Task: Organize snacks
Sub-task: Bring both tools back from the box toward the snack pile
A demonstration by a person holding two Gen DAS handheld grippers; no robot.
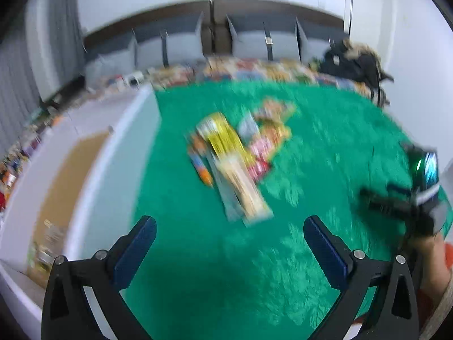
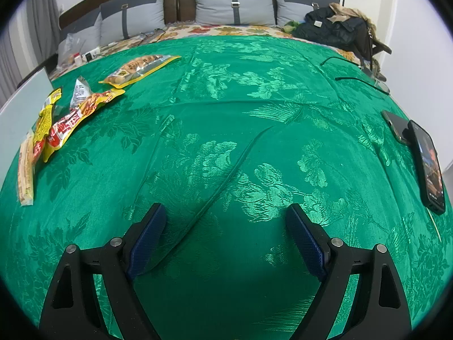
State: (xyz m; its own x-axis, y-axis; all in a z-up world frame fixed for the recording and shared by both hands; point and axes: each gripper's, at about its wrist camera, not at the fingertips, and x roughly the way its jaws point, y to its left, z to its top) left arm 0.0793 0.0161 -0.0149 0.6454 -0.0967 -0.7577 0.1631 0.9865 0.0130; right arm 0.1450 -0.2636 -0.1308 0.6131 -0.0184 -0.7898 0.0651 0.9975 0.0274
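A pile of snack packets (image 1: 237, 153) lies on the green bedspread (image 1: 198, 255), blurred in the left wrist view. My left gripper (image 1: 230, 226) is open and empty, just short of the pile's near end, a long pale packet (image 1: 246, 192). In the right wrist view the same snacks lie far left: a yellow-red packet (image 2: 76, 119), a long pale packet (image 2: 25, 170), a white sachet (image 2: 79, 90) and a yellow biscuit packet (image 2: 138, 69) farther back. My right gripper (image 2: 225, 215) is open over bare green cloth (image 2: 226, 113), well right of them.
A white box (image 1: 93, 170) with a brown bottom stands left of the bedspread and holds some packets (image 1: 45, 243). A phone (image 2: 427, 164) on a stand sits at the right edge. Grey pillows (image 2: 235, 2) and dark clothes (image 2: 331, 25) lie at the bed's head.
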